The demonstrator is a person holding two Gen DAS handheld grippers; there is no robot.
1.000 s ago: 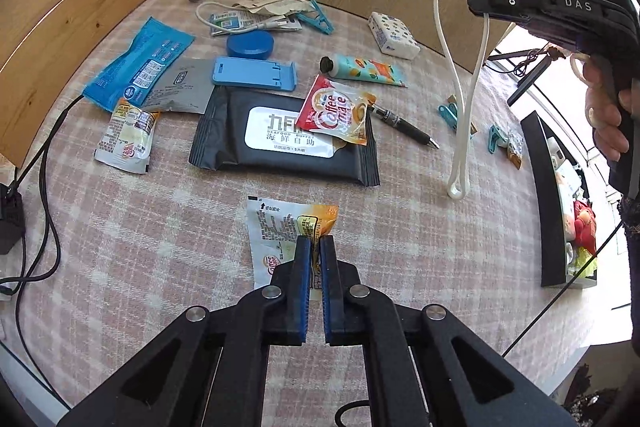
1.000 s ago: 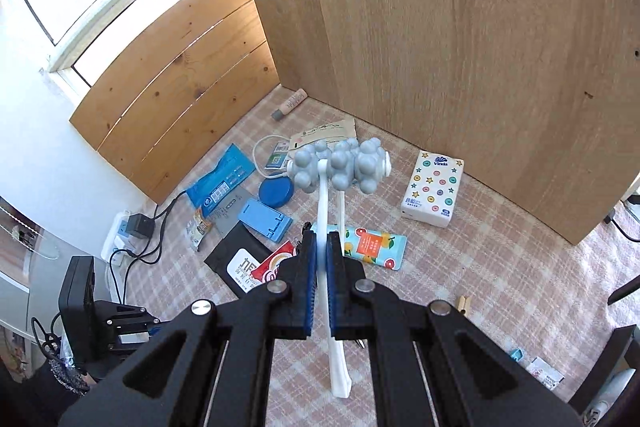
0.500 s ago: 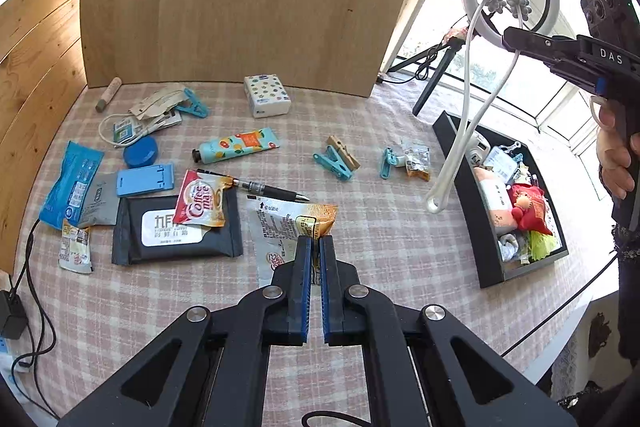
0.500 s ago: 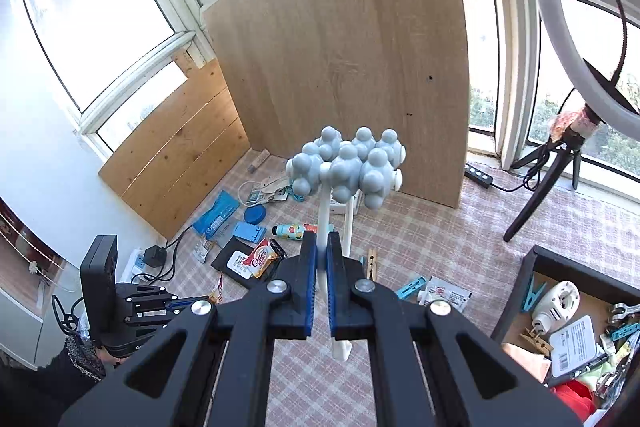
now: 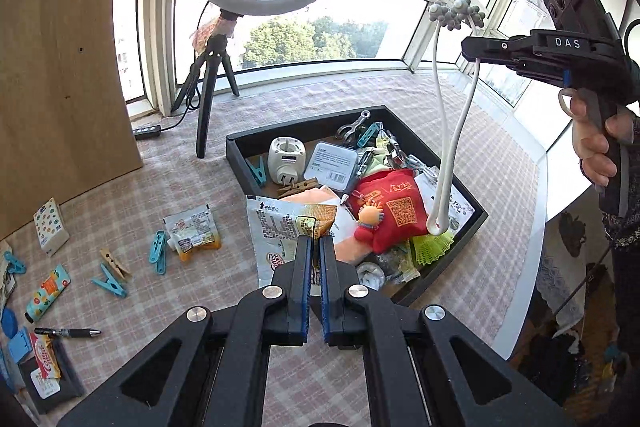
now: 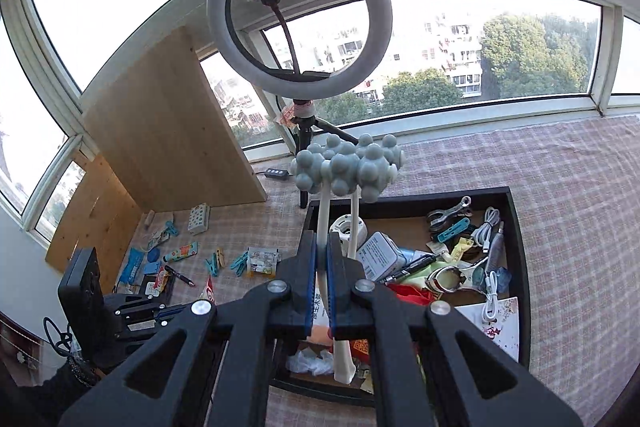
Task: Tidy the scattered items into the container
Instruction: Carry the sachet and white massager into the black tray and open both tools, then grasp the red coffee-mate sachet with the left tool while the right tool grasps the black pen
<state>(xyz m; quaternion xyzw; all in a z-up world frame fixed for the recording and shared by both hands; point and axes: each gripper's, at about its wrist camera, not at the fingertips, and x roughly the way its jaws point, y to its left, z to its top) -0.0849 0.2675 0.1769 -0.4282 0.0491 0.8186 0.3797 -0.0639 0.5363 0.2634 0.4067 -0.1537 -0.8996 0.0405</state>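
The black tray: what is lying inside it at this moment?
The black tray holds a white plug adapter, a grey tin, a red pouch, clothespins, cables and a yellow-green shuttlecock. The pile covers whatever is beneath.

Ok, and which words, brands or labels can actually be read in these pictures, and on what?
"DAS": on the right gripper, white letters on its black body.
Coffee-mate logo, partly readable: on the red and white sachet.
Red pouch: a QR code and yellow characters, not legible.
Sachet in the left gripper: print too small to read.
Grey tin: label too small.
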